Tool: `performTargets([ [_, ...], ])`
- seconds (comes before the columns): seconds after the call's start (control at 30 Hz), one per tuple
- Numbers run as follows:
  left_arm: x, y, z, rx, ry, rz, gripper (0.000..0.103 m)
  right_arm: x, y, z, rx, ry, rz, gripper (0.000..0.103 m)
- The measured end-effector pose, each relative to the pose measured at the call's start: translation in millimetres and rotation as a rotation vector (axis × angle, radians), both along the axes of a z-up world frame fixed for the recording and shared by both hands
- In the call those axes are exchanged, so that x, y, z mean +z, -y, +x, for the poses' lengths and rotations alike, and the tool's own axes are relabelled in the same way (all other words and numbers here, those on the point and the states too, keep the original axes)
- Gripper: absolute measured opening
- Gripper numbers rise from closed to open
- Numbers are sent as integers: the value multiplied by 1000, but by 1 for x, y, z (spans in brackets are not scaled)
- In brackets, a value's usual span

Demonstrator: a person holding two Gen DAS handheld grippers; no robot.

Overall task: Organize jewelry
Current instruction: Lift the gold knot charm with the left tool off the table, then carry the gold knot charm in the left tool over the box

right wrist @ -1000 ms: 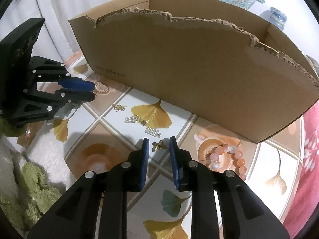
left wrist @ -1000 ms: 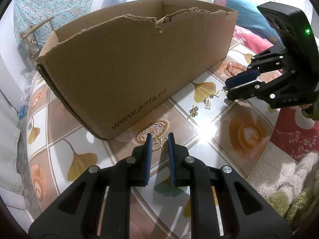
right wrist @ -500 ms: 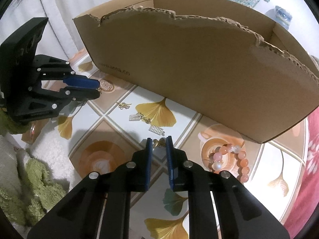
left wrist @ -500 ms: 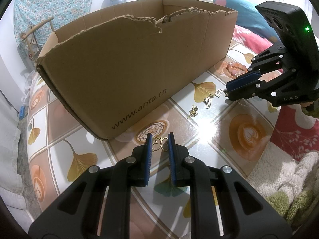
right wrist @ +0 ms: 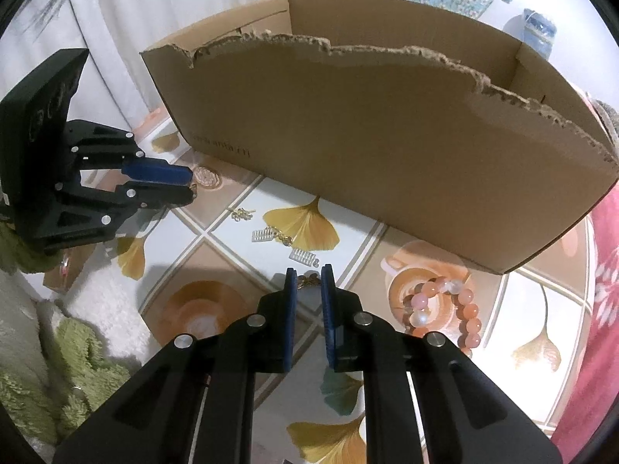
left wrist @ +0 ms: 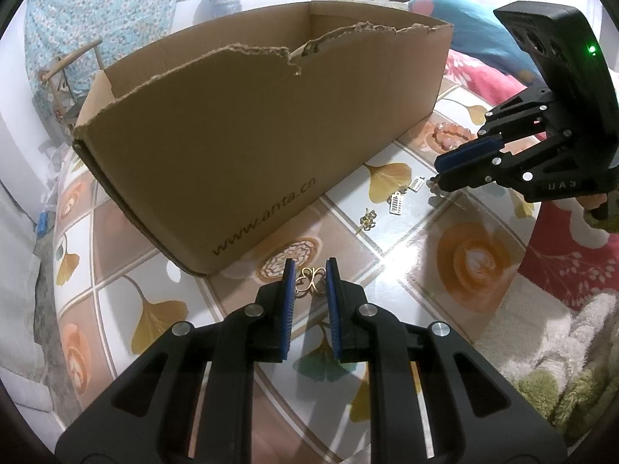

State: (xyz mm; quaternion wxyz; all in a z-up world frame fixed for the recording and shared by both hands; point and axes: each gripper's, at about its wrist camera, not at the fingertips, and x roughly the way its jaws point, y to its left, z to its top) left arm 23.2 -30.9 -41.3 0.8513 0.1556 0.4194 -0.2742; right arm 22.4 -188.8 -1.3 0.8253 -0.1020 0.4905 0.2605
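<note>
Cardboard box [right wrist: 387, 147] interior hidden; tiny earrings' [right wrist: 271, 235] details unreadable.

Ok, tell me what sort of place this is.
Most likely a room in a home, perhaps a bedroom: a table under a ginkgo-print cover, a red floral blanket beside it, and a chair draped with patterned cloth behind the cardboard box.

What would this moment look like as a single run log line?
left tongs: shut on gold butterfly piece | right tongs: shut on small gold piece | cardboard box: behind | bead bracelet: on table
</note>
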Motion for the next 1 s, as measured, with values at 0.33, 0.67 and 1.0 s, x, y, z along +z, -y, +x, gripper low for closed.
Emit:
performTargets([
  [0.33,13,1,-11,5,38,-4,15,20,4,-14,-10,53,12,13],
  [0.67,62,5,-33,-12,181,11,15,79,8,-39,19,208,45,13],
  [1.0,124,14,-3,-45,314,-58,15,150,7,-4,122,384,124,13],
])
